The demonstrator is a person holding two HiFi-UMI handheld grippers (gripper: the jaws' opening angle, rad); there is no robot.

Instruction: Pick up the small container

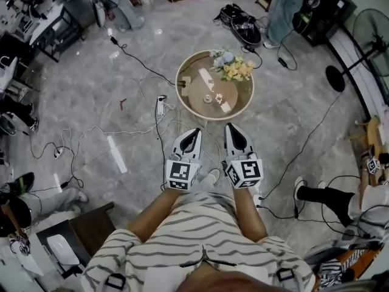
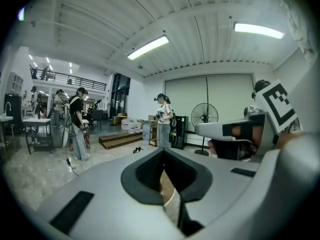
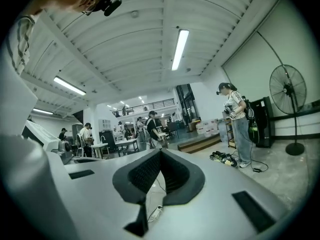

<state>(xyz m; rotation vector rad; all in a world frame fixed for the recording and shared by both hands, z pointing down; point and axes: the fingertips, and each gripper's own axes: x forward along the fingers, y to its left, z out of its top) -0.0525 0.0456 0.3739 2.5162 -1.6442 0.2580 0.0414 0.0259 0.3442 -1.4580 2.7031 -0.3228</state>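
A round wooden table [image 1: 242, 101] stands on the floor ahead of me. On it lies a small pale container [image 1: 208, 98], next to a bunch of yellow and white flowers [image 1: 233, 67] and two white strips. My left gripper [image 1: 196, 131] and right gripper [image 1: 230, 127] are held side by side close to my body, short of the table's near rim, both pointing at it. Both are shut with nothing between the jaws. In the left gripper view [image 2: 164, 153] and the right gripper view [image 3: 160, 155] the jaws meet in front of the open hall, tilted upward.
Cables and a power strip [image 1: 161, 105] lie on the marble floor left of the table. A black bag [image 1: 242, 26] and a person's legs [image 1: 282, 11] are beyond it. A standing fan [image 1: 364, 41] is at right, a dark bench [image 1: 91, 227] at lower left.
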